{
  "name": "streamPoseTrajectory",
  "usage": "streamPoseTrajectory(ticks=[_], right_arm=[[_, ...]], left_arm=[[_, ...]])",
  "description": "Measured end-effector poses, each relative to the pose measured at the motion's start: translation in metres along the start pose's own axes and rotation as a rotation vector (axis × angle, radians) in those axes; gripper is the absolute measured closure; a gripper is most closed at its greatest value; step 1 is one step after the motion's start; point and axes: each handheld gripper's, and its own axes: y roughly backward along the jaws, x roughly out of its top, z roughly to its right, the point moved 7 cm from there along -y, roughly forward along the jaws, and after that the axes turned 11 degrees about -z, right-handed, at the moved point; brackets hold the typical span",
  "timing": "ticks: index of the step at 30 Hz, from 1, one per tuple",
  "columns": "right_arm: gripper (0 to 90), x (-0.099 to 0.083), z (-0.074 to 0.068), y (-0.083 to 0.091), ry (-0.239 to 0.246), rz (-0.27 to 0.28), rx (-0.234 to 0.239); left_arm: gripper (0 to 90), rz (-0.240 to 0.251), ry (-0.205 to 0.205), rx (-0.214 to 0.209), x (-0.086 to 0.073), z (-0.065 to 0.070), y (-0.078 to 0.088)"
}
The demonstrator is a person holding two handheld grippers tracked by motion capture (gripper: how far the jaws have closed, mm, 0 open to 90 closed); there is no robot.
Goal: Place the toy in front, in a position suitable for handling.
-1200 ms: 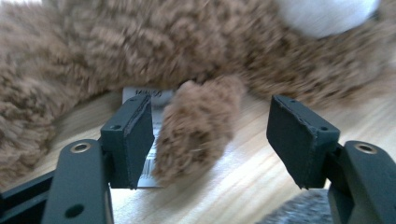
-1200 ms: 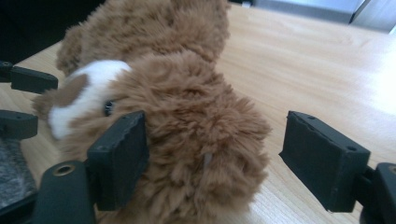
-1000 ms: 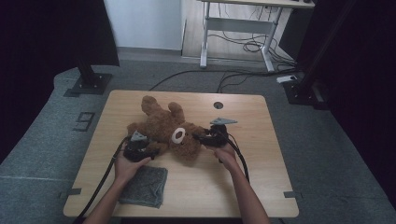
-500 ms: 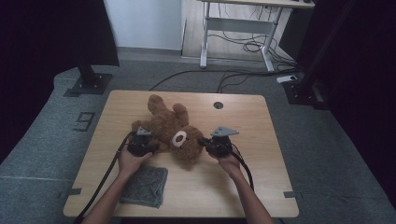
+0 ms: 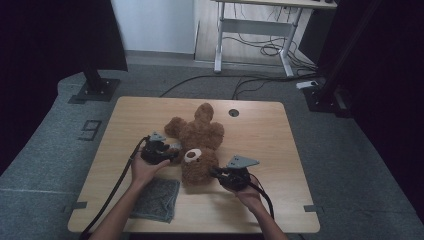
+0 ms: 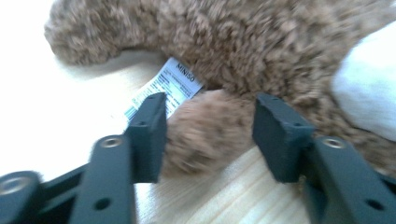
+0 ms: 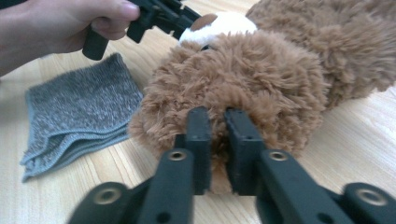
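Nearest the desk's (image 5: 280, 210) front edge, toward its left corner, lies a folded grey terry cloth (image 5: 157, 199), untouched by either hand. Just beyond it, the right gripper (image 7: 215, 122) has its jaws pressed close together, pinching a tuft of fur on the head of the brown plush teddy bear (image 5: 200, 145). On the other side of the head, the left gripper (image 6: 209, 135) has jaws that have just been opening; they stand spread around a rounded furry part of the bear, perhaps an ear or paw, with the right-hand one clear of the fur and the other at its edge beside a white sewn-in label (image 6: 166, 88). The bear lies mid-desk, head toward the front edge, legs toward the back edge. Judging by this, the bear is being repositioned: one hold is secure, the other is not yet made, and the cloth's part remains undone.
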Motion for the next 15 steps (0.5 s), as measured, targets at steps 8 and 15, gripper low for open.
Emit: streamPoseTrajectory(ticks=[8, 15], right_arm=[[46.6, 0.022, 0.041, 0.023, -0.048, 0.093, -0.133], [30.6, 0.054, 0.106, -0.019, -0.199, 0.041, -0.138]], left_arm=[[34.7, 0.087, -0.041, -0.059, 0.002, 0.027, 0.035], [26.3, 0.086, -0.062, -0.169, -0.003, 0.066, 0.027]])
